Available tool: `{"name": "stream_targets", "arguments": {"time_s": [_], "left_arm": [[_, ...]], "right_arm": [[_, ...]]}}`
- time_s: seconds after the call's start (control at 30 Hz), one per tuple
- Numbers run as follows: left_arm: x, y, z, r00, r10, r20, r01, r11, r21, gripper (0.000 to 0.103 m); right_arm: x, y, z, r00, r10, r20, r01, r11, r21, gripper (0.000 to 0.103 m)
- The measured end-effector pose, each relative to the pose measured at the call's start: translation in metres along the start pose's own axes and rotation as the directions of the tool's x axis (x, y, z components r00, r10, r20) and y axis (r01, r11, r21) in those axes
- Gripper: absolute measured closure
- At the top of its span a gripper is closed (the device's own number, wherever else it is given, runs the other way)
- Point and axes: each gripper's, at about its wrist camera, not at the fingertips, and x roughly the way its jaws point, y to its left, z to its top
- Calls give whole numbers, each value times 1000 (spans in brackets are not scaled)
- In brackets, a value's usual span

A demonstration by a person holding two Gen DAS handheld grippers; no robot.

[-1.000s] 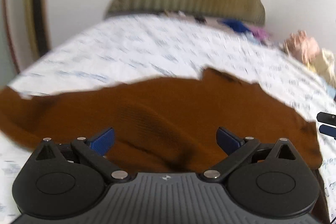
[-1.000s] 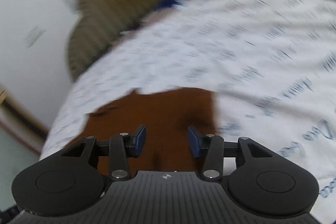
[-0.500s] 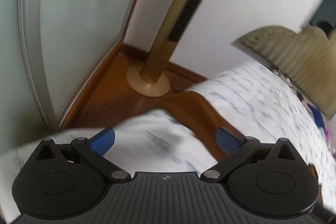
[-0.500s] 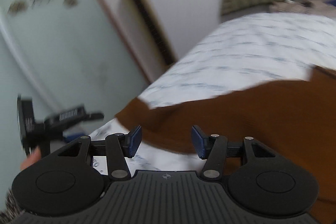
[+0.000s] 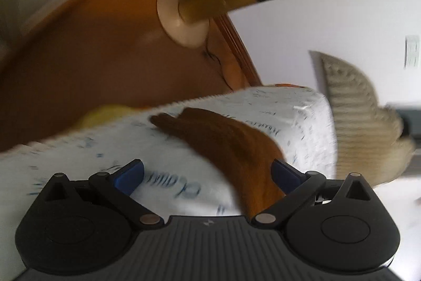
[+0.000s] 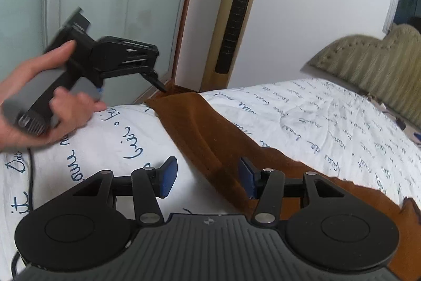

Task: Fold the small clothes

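A brown garment [image 6: 210,133] lies spread across the white sheet with blue script [image 6: 315,128]. Its narrow end [image 5: 226,141] reaches the bed's corner. My left gripper [image 5: 208,173] is open wide just above the sheet, and the brown end runs under its right finger [image 5: 286,173]. In the right wrist view a hand [image 6: 39,107] holds that left gripper [image 6: 158,82], its tip close to the garment's far corner. My right gripper [image 6: 208,179] stands open over the garment's near-left edge, its pads pressing nothing.
A gold tower fan [image 6: 236,17] stands on the wooden floor [image 5: 105,57] beyond the bed's corner. A padded headboard [image 6: 381,62] rises at the right. Something yellow [image 5: 105,115] shows past the mattress edge. A cable [image 6: 31,175] trails over the sheet at the left.
Both grippers have swept leftward along the garment to its end by the bed's corner, rolling as they went. The left gripper and its hand have come into the right wrist view.
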Motion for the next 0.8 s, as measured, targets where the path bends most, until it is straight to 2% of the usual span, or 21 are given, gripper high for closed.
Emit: {"name": "stream_targets", "arguments": {"time_s": [0.07,0.17,0.33,0.43,0.57,0.67,0.73,0.8], "left_arm": [[13,6,9,999,-23,-42,21,998,-58,0],[36,12,20,989,-98,-112,82,987,-138,0],[41,22,26,971,-203,-128,176,964,-199,7],[33,25,29,966,-232,-113,207,958,-200,20],[10,21,25,960,-270,-71,256,954,-158,20],[-10,19,20,950,-306,-61,299,948,-106,20],[-22,22,13,949,-309,-62,301,947,-116,20],[-44,24,3,948,-317,-10,315,945,-84,19]], "right_arm": [[4,4,-2,1000,6,3,-6,1000,-20,50],[12,11,-6,1000,5,-10,-5,999,-41,50],[21,7,-9,999,16,-32,-16,1000,-5,50],[22,7,-6,1000,-12,-1,12,1000,-14,50],[24,9,6,1000,0,-15,-1,999,-39,55],[19,18,20,998,51,26,-49,996,-70,55],[20,24,34,996,83,34,-80,994,-75,53],[25,27,47,990,133,37,-130,989,-74,53]]}}
